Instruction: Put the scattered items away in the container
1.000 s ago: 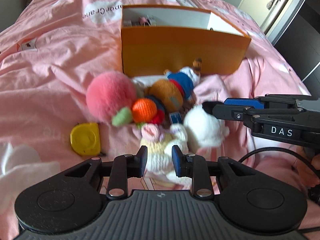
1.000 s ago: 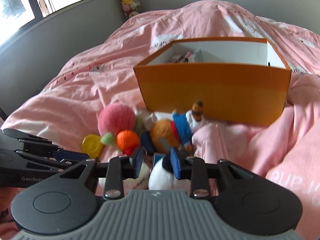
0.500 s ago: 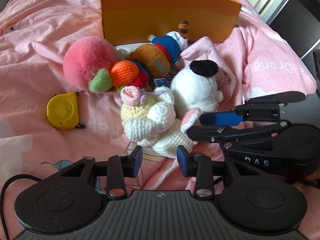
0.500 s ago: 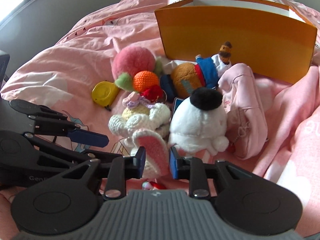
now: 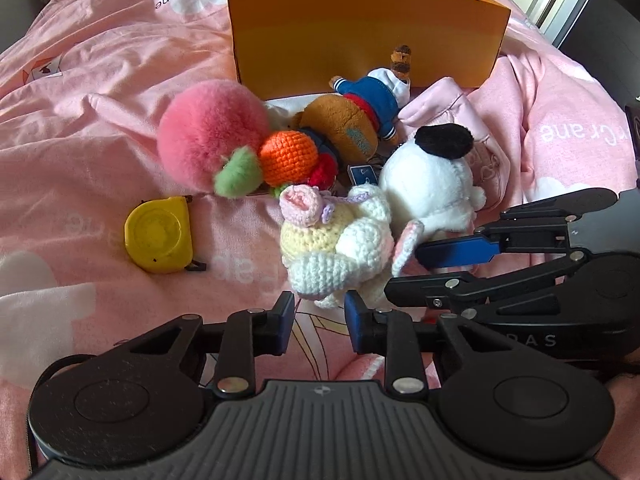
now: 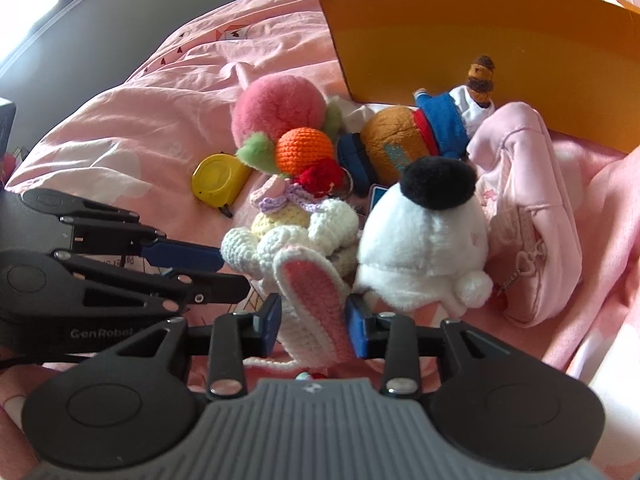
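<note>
Lying at the near edge of a heap of toys on the pink bed (image 5: 100,92), the crocheted bunny (image 5: 336,248) is the thing both tools crowd around, with the orange box (image 5: 360,36) standing open-topped well beyond the heap.

The right gripper (image 6: 312,330) has the bunny's long pink-lined ear (image 6: 316,300) between its jaws; the jaws are opening, and a sliver of gap shows beside the left pad, so I judge the ear is flanked rather than pinched. The left gripper (image 5: 319,322) sits just short of the bunny's lower body, its jaws closing with only the bedspread visible in the gap, nothing clamped.

The bunny looks light, soft and squashy, its yarn giving plenty of friction, so slipping seems unlikely, though a hold on the floppy ear alone would let the body dangle and swing. A grip across the plump white torso or the yellow head would probably carry it more steadily.

The white plush dog (image 6: 424,248) presses against the bunny's side and could be dragged along. The yellow tape measure (image 5: 158,236) lies apart to one side.
</note>
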